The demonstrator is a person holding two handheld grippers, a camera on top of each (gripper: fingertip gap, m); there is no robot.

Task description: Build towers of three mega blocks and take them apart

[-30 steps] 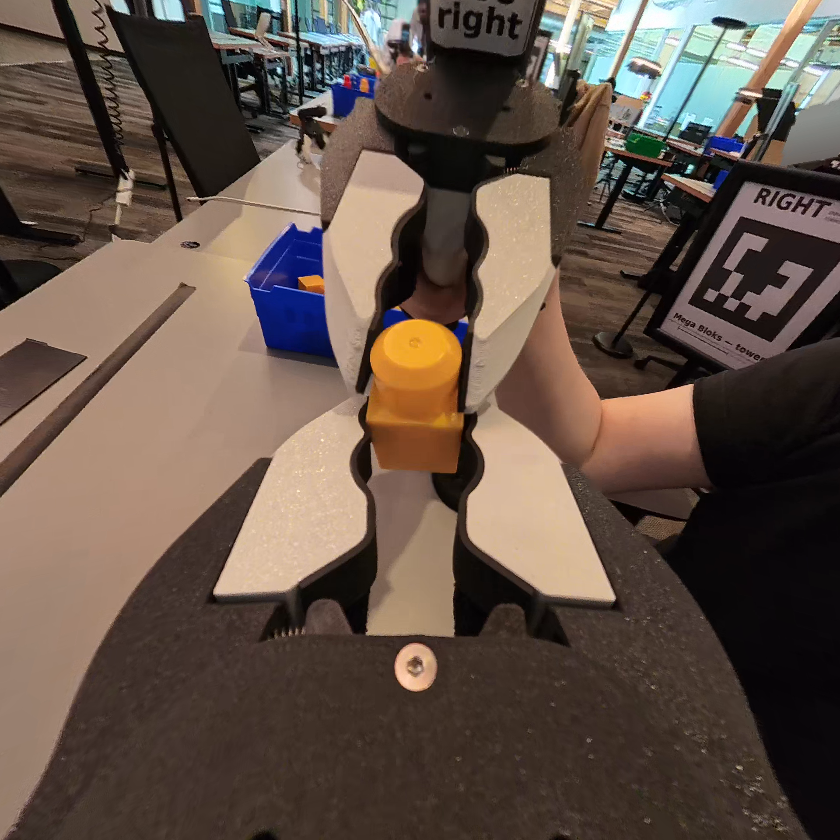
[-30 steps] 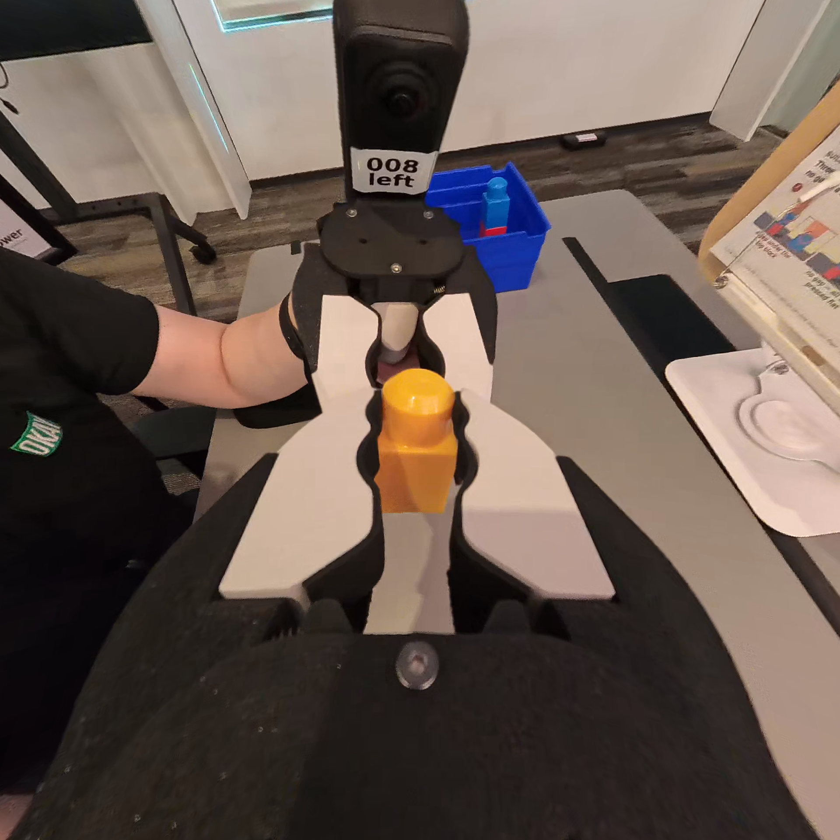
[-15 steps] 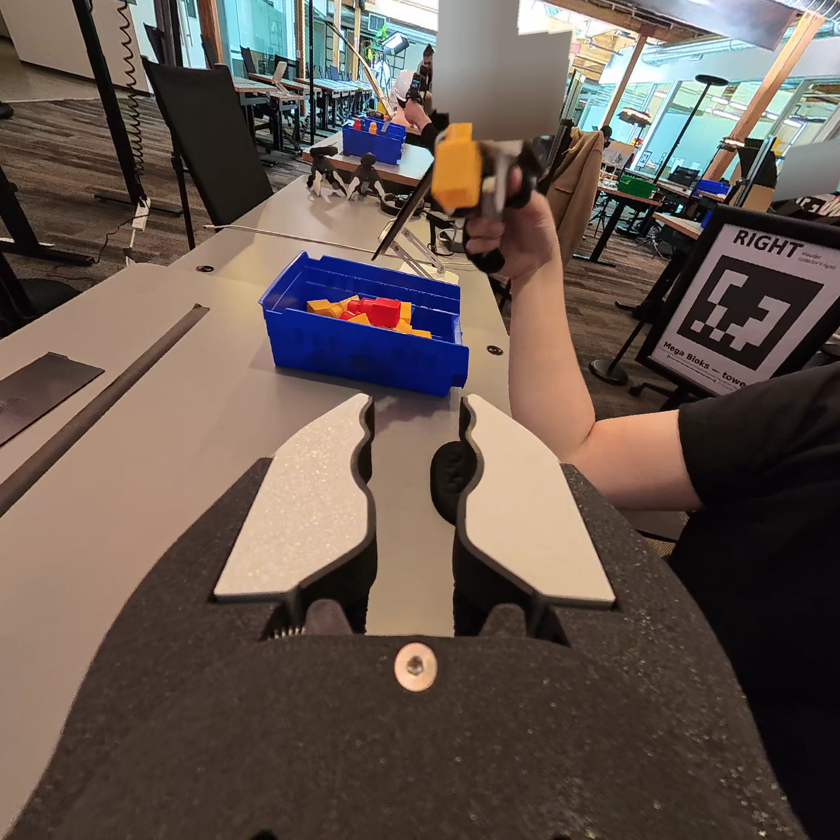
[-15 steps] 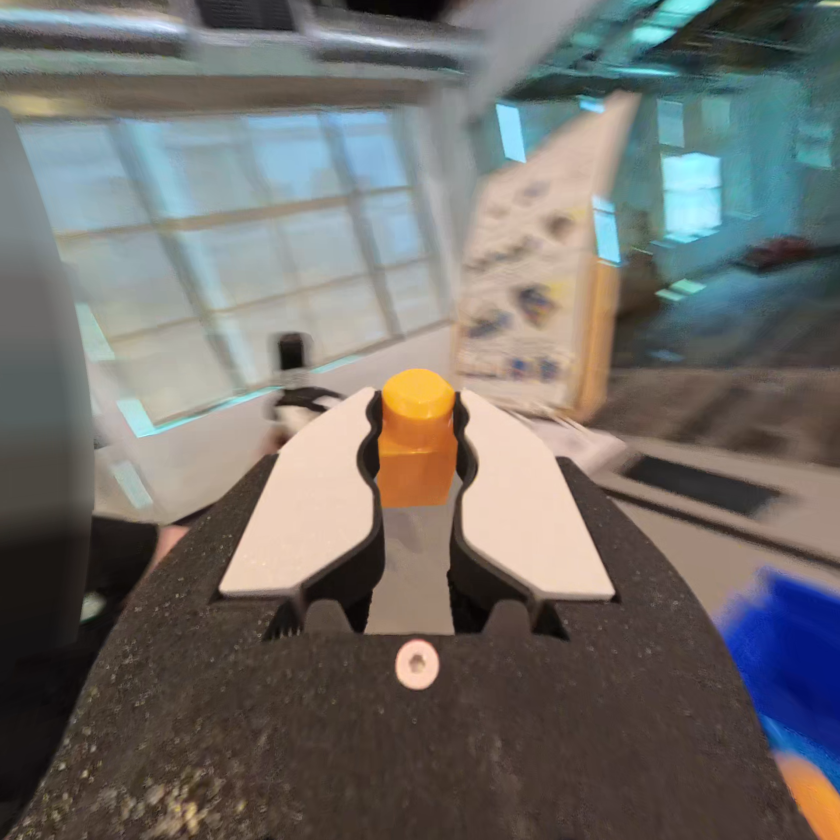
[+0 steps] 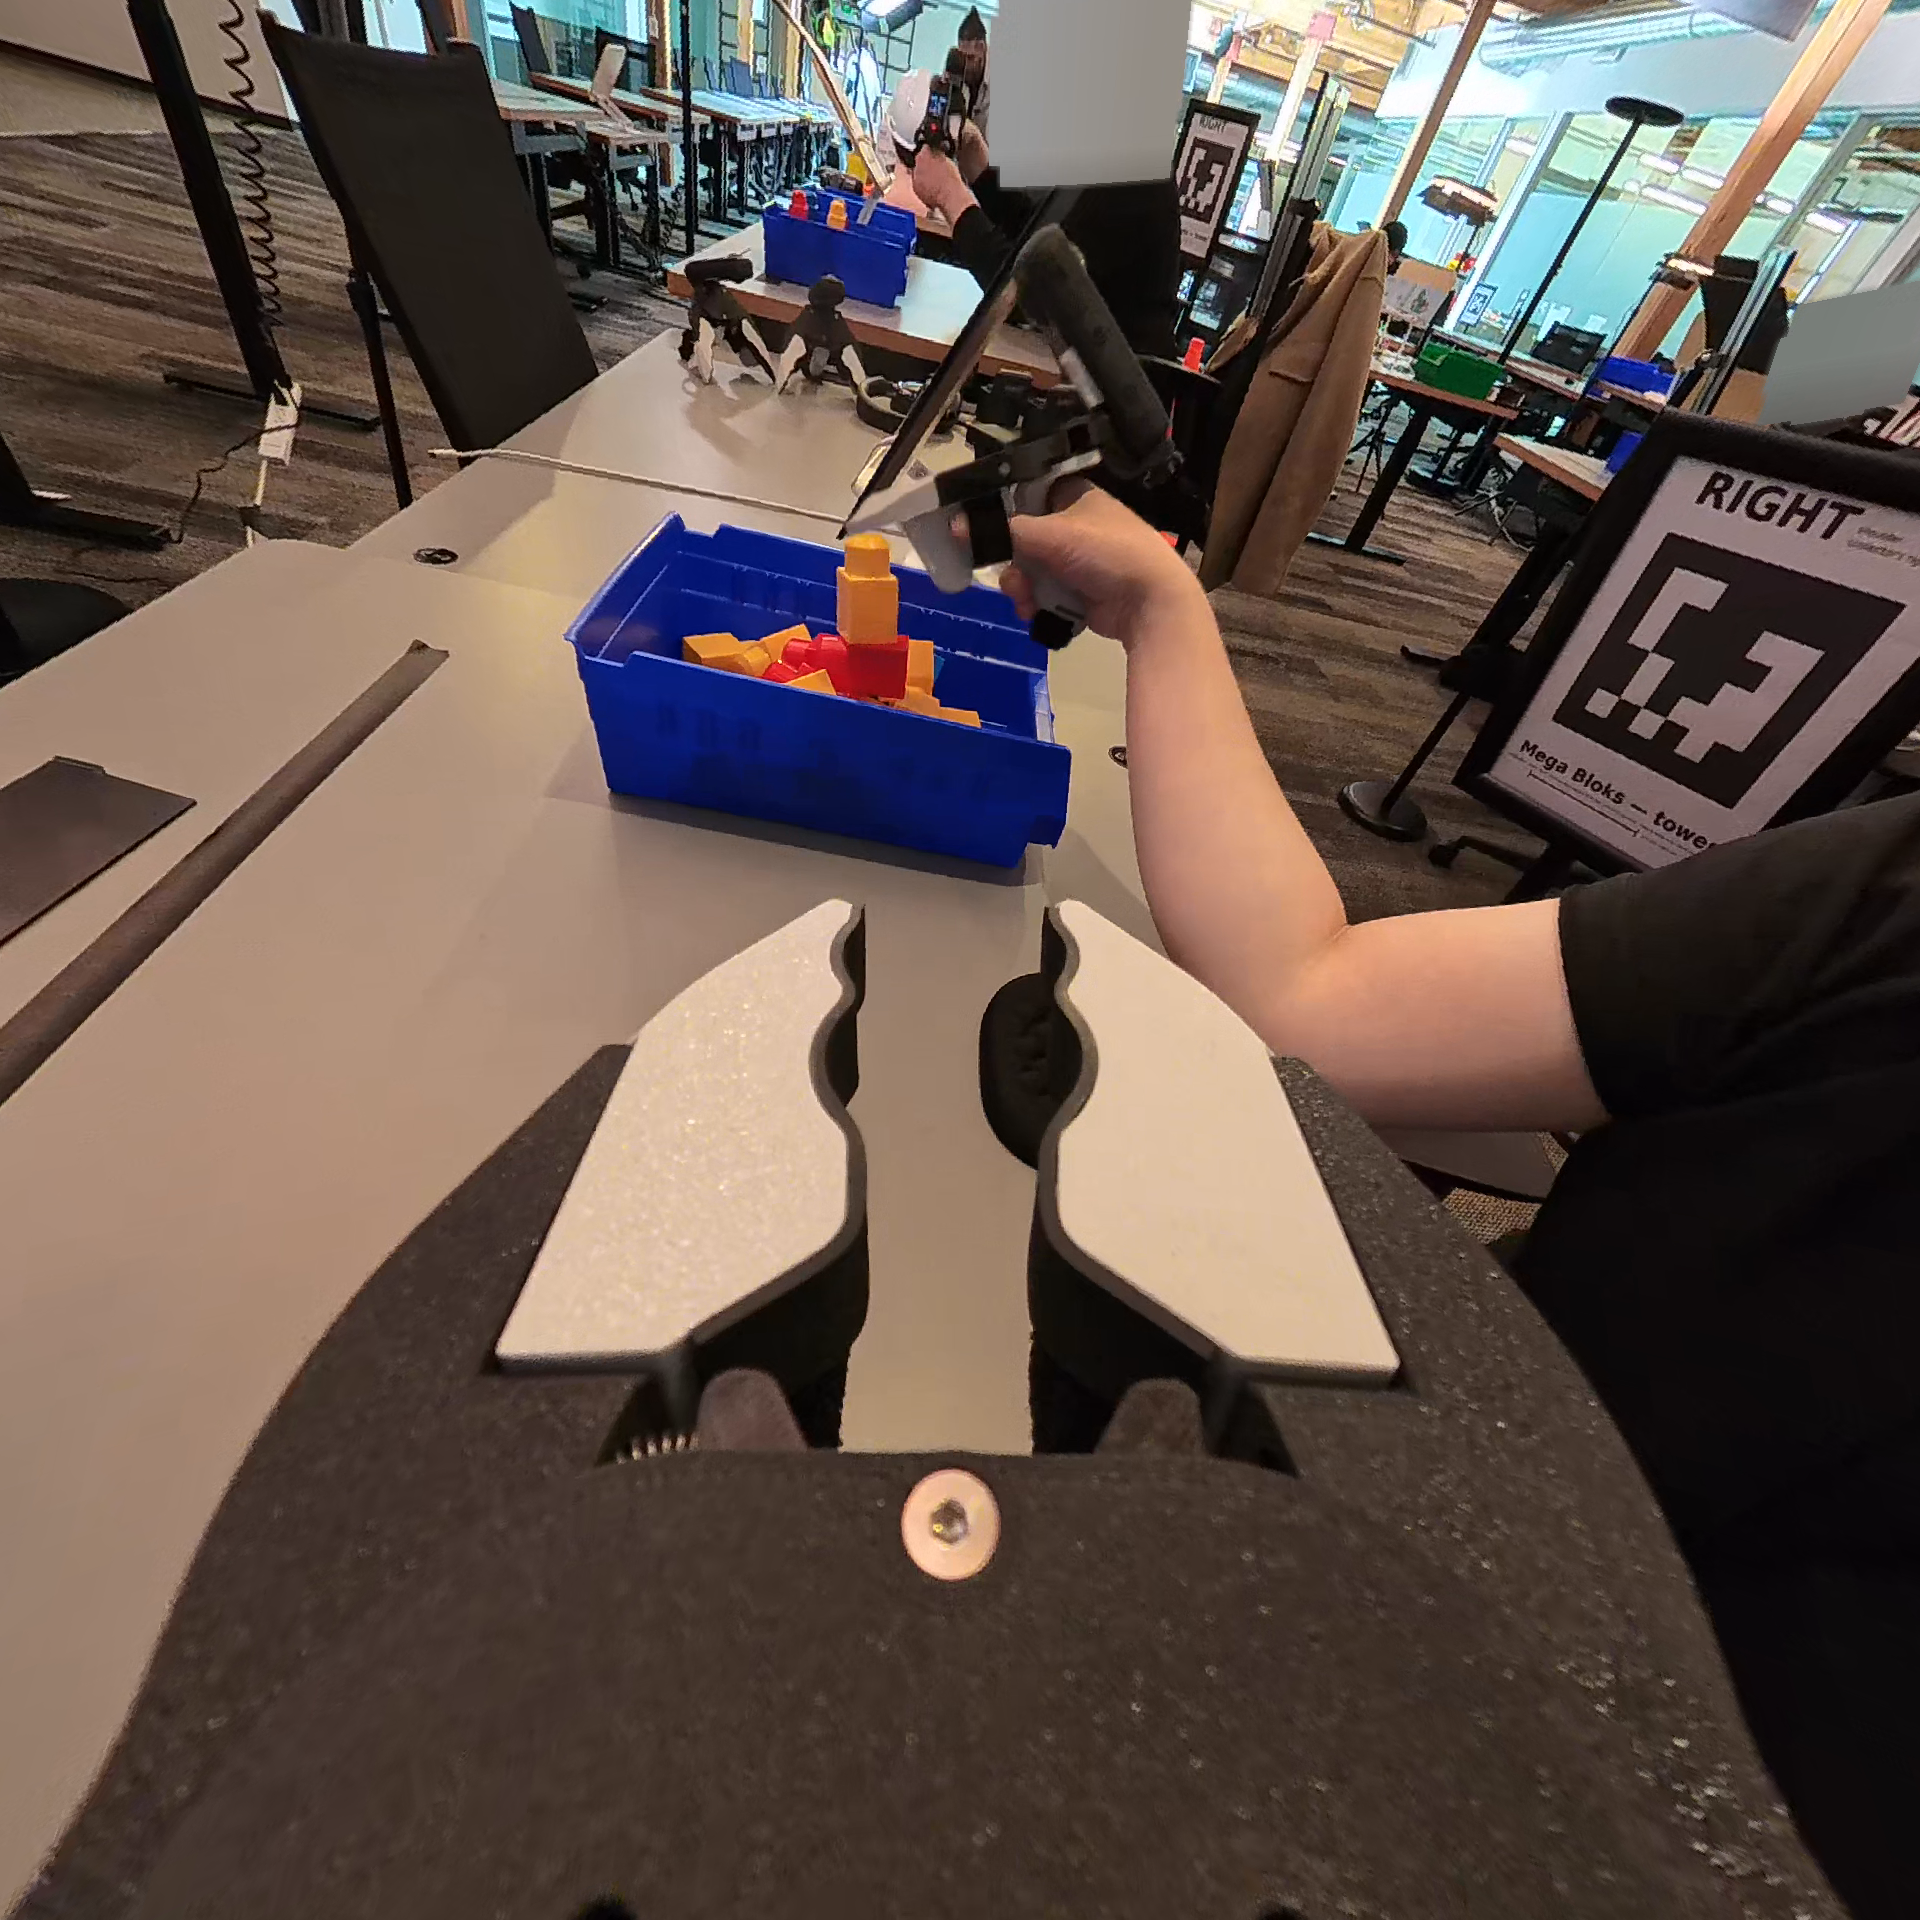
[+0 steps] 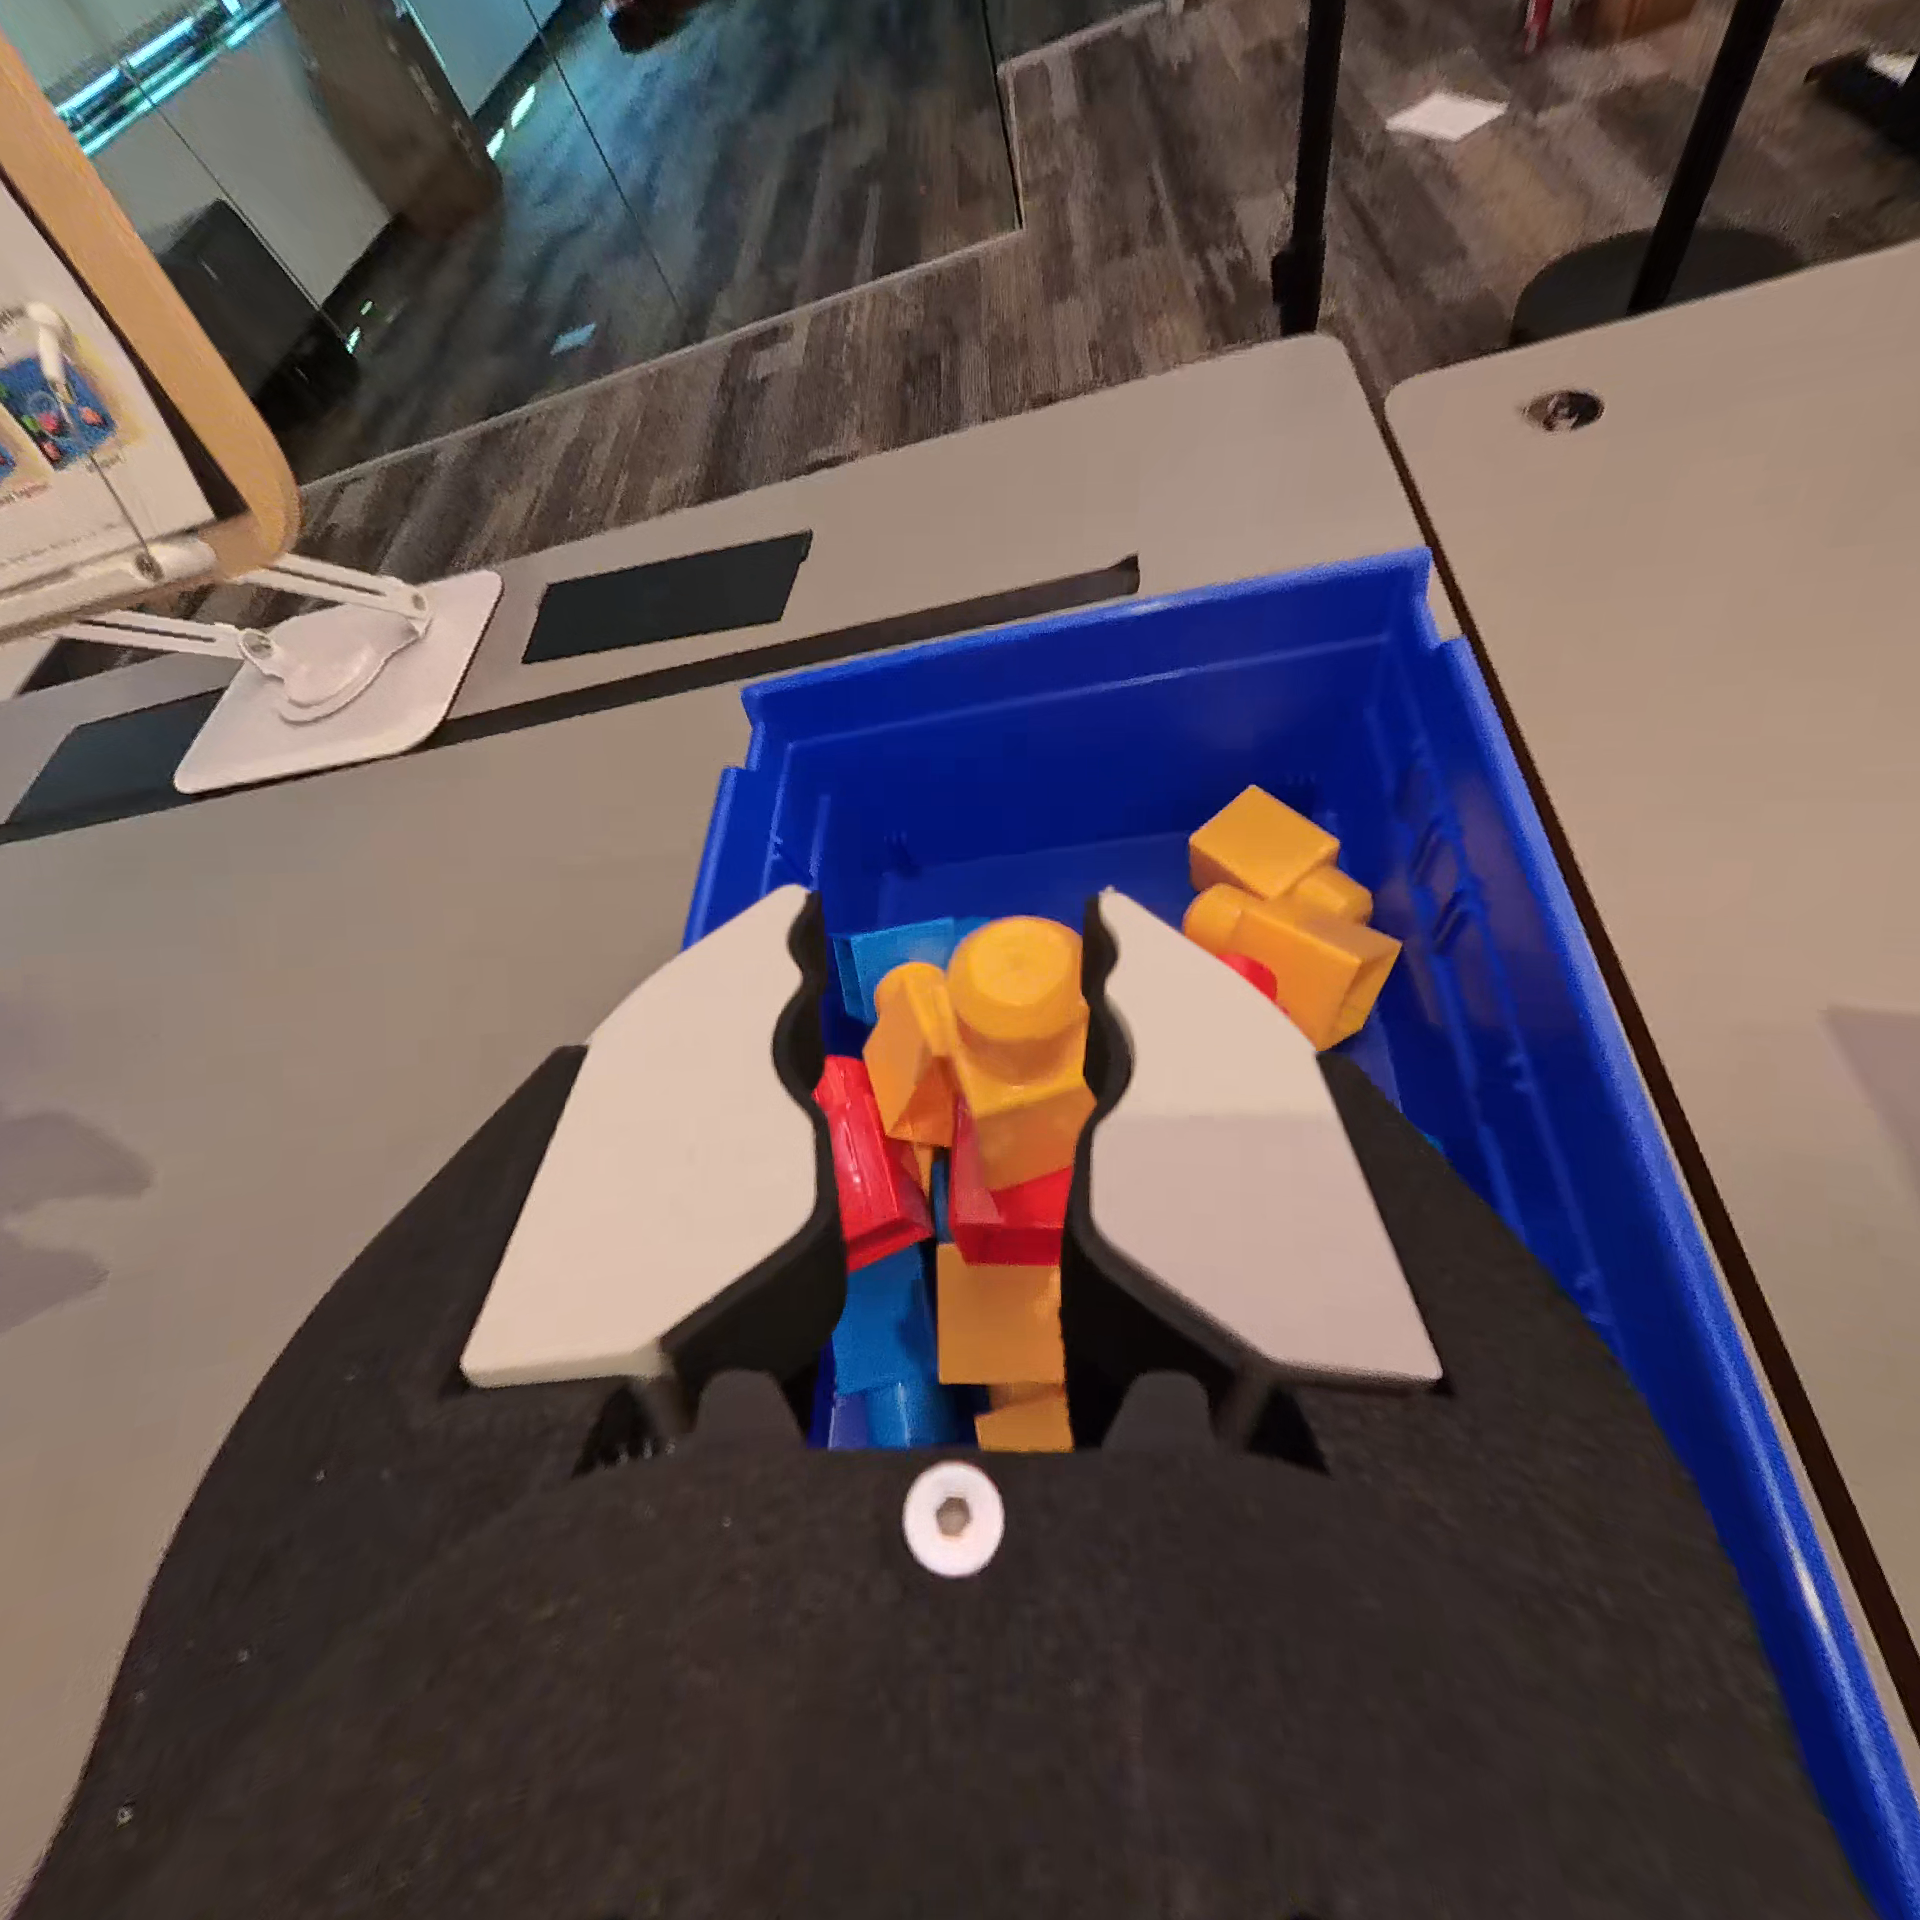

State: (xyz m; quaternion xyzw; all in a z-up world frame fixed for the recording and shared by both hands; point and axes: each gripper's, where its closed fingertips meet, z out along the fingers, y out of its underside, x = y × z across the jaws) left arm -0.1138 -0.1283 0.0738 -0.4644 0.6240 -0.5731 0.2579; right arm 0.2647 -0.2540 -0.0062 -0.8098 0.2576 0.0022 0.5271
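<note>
Right gripper (image 6: 951, 1023): jaws spread, flanking an orange block (image 6: 1023, 1049) with a visible gap on the left side; contact on the right side cannot be confirmed. Judged released or near release, not clamped

Orange block position: stud up, long axis roughly vertical, directly between the right jaws and in line with them, over the blue bin (image 6: 1538, 1039). Appears seated on a red block (image 5: 868, 665) within the loose pile of orange, red and blue blocks; whether pressed home or merely resting cannot be determined

Left gripper (image 5: 951, 1023): jaws parted, empty, above bare counter (image 5: 364, 987), well short of the bin. Bin and block lie straight ahead of the left jaws, past their tips

Nearer gripper: right, already at the block; left well apart

Governing relation for the coming move: vertical axis of the block versus the side-on closing line of the right jaws. Regrasp requires closing only; withdrawal requires a straight lift clear of the stud
</note>
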